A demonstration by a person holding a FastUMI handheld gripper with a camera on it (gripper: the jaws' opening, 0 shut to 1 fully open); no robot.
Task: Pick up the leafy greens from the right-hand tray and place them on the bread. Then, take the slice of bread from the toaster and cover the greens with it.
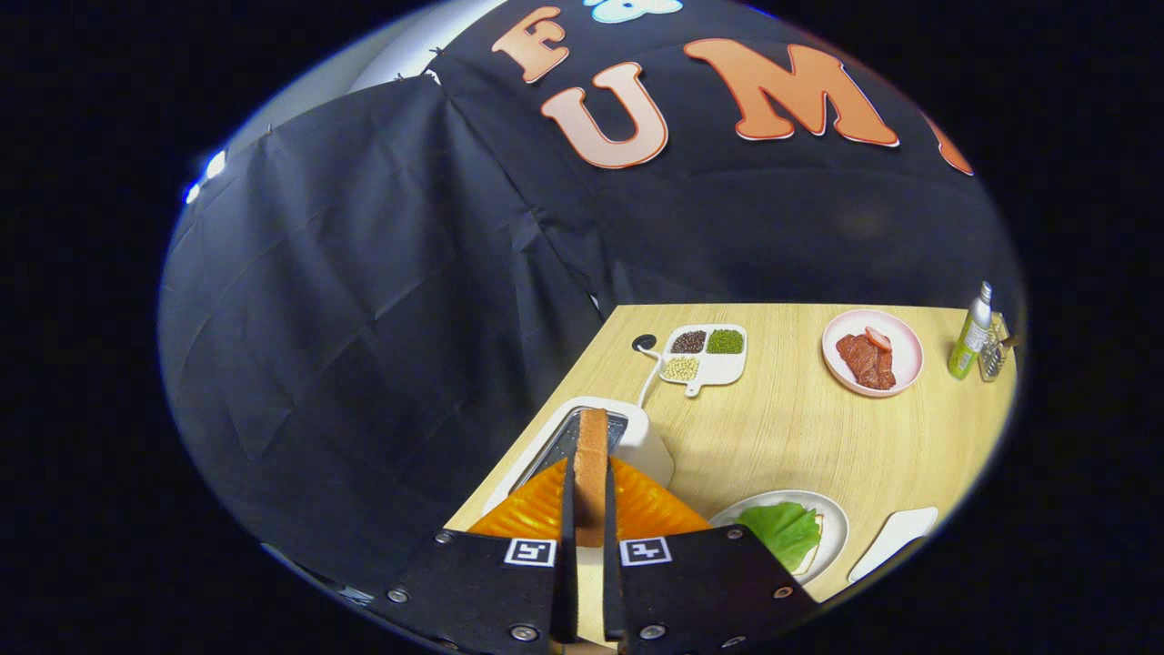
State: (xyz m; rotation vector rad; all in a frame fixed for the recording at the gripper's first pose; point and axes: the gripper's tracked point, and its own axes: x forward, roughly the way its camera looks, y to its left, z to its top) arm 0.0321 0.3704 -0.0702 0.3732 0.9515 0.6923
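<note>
Gripper view, looking forward along the two fingers. We see the gripper (590, 496) closed narrowly on the slice of bread (592, 468), which stands on edge between the fingers, both of which press its broad faces. The slice sits just above the slot of the toaster (627, 437), a pale unit near the corner of the wooden table (782, 428). We judge that the second step is in hand: the leafy greens (782, 532) already lie on the bread on the white plate (832, 518), just beside the fingers on the right, so the covering slice is being taken out. We expect the next move to call for a clean lift clear of the slot, a carry across to the plate, and a turn of the slice from upright to flat before release over the greens. The slice shows a tan crust edge, thin and rigid-looking. Beyond lie a compartment dish (707, 355) of beans and a pink plate (873, 353) of meat.
</note>
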